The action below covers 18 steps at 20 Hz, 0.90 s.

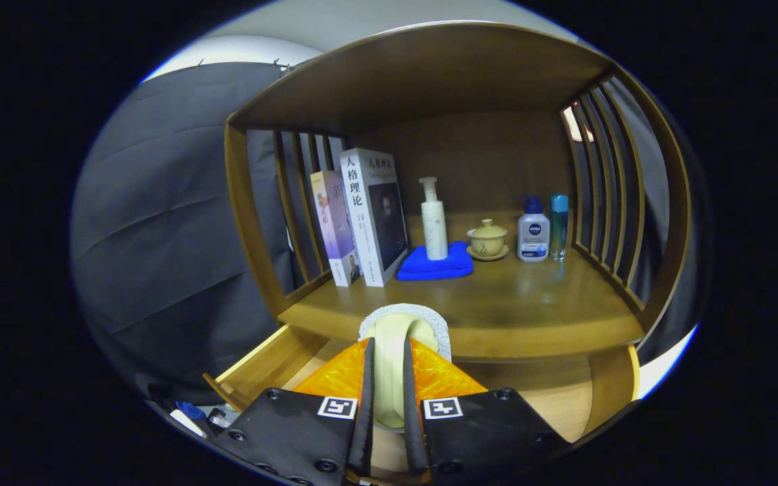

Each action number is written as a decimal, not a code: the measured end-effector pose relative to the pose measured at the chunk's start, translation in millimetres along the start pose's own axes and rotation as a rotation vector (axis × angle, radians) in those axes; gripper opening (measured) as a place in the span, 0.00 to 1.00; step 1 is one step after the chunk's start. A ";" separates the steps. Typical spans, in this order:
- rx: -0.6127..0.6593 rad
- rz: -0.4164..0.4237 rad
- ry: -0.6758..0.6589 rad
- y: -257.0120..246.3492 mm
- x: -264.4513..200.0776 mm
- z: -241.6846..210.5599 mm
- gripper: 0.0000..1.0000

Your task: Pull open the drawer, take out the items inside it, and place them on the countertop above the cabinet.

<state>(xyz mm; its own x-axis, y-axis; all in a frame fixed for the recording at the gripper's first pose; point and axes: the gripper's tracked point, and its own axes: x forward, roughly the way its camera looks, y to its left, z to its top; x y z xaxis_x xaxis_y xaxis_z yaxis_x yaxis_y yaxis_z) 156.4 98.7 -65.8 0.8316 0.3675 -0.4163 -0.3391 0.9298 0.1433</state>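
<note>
My gripper (386, 378) is shut on a pale round object with a grey speckled rim, a sponge-like pad (402, 329), held upright between both fingers. It hangs over the open wooden drawer (264, 368) and just in front of the countertop's front edge (497, 337). The drawer is pulled out below the countertop; its inside is mostly hidden behind my fingers.
On the countertop stand two books (362, 216) at the left, a white pump bottle (433, 219) on a folded blue cloth (437, 264), a lidded tea cup on a saucer (487, 239), a white-and-blue bottle (533, 231) and a slim teal bottle (558, 226). Slatted sides wall both ends.
</note>
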 end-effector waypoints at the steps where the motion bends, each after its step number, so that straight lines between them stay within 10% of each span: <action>1: 0.006 -0.010 -0.008 -4.2 3.7 6.9 0.22; 18: 0.218 -0.133 0.025 -58.7 111.2 36.5 0.22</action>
<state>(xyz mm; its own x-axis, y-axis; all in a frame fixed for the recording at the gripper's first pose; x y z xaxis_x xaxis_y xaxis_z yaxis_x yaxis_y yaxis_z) 284.9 85.8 -87.7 0.8505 0.2439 -0.4659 -0.1228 0.9536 0.2750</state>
